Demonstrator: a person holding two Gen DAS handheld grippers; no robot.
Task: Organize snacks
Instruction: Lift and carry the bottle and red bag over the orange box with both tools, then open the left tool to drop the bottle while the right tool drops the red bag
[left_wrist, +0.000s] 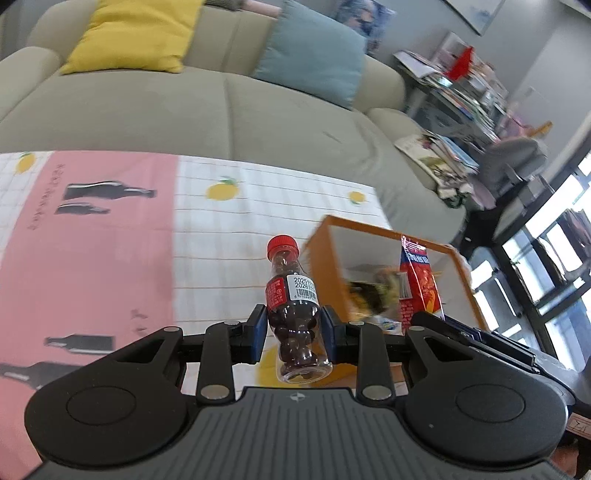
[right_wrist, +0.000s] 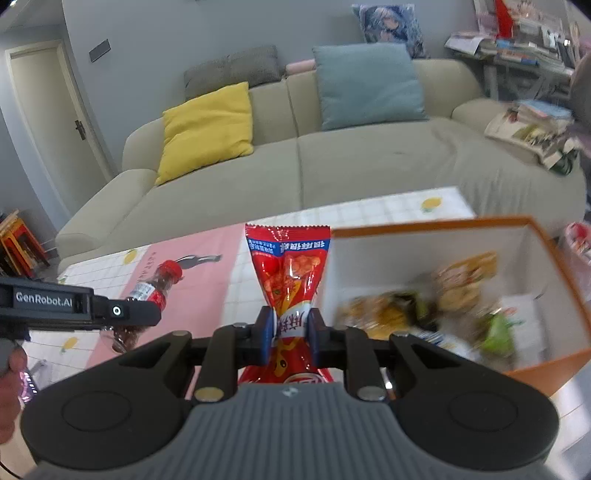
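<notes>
The left gripper (left_wrist: 295, 332) was squeezed tight on a little bottle (left_wrist: 295, 314) with a red cap, full of dark round candies. It held the bottle up over the table (left_wrist: 221, 229), beside the orange box (left_wrist: 369, 236). The right gripper (right_wrist: 290, 332) pinched a red snack bag (right_wrist: 288, 273) at its middle, just left of the box, where more snacks (right_wrist: 391, 314) lay.

Left wrist view: low over the counter with its pink and white checked cloth (left_wrist: 110, 236), tilted, facing the beige fabric sofa (left_wrist: 221, 110). Right wrist view: higher, level, same heading. Both share the sofa (right_wrist: 332, 166), cloth (right_wrist: 207, 266) and the orange-rimmed open box (left_wrist: 384, 236) (right_wrist: 436, 225), close ahead.
</notes>
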